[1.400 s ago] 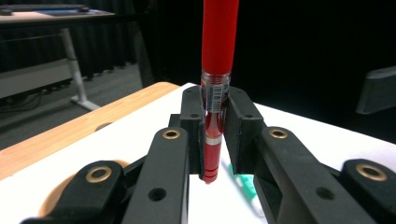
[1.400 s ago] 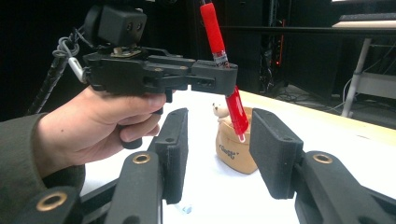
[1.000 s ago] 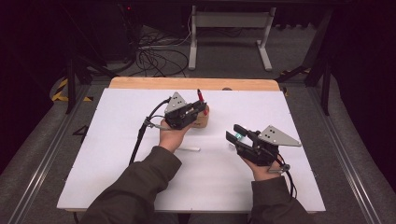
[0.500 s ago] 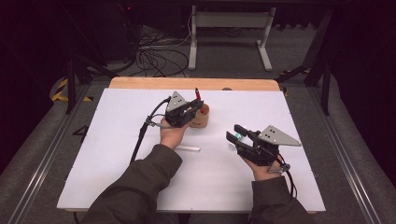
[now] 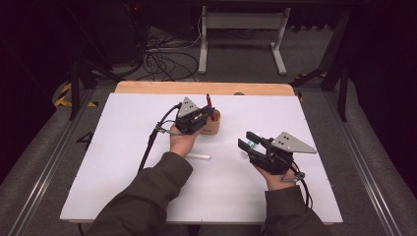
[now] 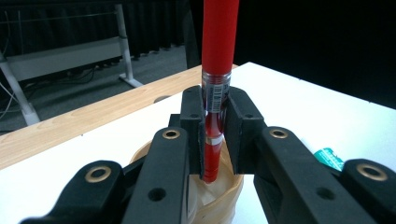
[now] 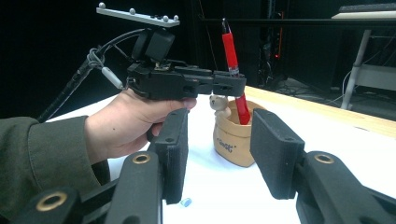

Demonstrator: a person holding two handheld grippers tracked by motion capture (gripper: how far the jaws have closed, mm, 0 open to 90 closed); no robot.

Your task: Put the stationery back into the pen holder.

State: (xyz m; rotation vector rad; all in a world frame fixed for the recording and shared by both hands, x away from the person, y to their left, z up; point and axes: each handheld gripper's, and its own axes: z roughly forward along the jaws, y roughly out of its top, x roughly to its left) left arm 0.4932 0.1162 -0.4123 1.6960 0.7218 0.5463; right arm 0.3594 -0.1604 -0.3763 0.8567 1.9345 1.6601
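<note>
Left hand-held gripper (image 6: 216, 135) is clenched on a red pen (image 6: 218, 70), its pads pressing the barrel at the clear section with the barcode label, while the pen stands almost upright with its lower end inside a tan pen holder (image 7: 236, 137) near the far middle of the desk (image 5: 123, 162). Such a pen should be light and stiff, but its round, smooth plastic barrel may slip or swivel between flat pads, so a hold across the mid-barrel, square to the pads, looks safest. The holder seems small and light, with a little bear figure at its rim, and could tip if the pen drags against its wall.

Right hand-held gripper (image 7: 219, 154) hangs released nearby with nothing between its jaws, pointing toward the holder. A white pen (image 5: 196, 156) lies on the desk just beside the left wrist, and a small teal-labelled item (image 6: 329, 157) rests near the right gripper; neither blocks the holder.
</note>
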